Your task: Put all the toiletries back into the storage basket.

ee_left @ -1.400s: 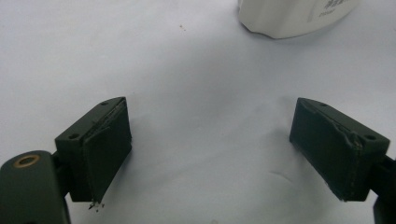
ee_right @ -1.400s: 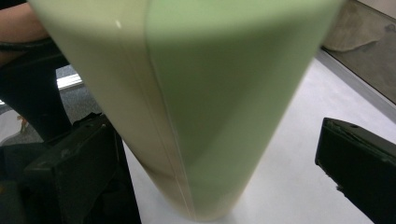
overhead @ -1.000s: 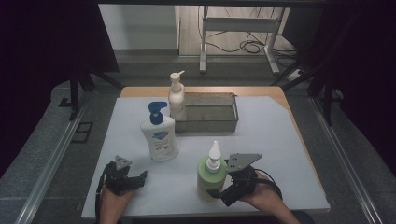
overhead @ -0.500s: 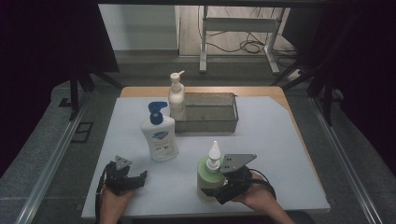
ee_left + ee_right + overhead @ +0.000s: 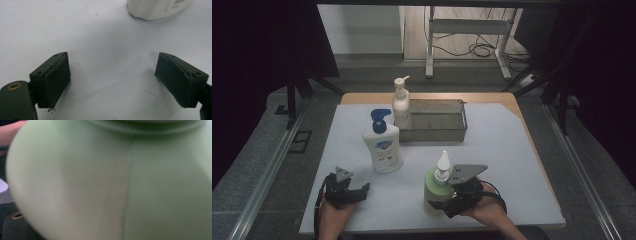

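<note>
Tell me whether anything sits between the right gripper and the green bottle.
Nothing visible does. The right gripper is already right up against the green bottle, its jaws just closing in around the bottle's body, which looms close in the right gripper view.

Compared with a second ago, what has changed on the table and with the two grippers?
The right gripper has slid left up to the green bottle, its jaws closing around it; whether the pads press yet is unclear. The left gripper stayed open, and the blue-pump bottle, white pump bottle and metal tray kept their places.
</note>
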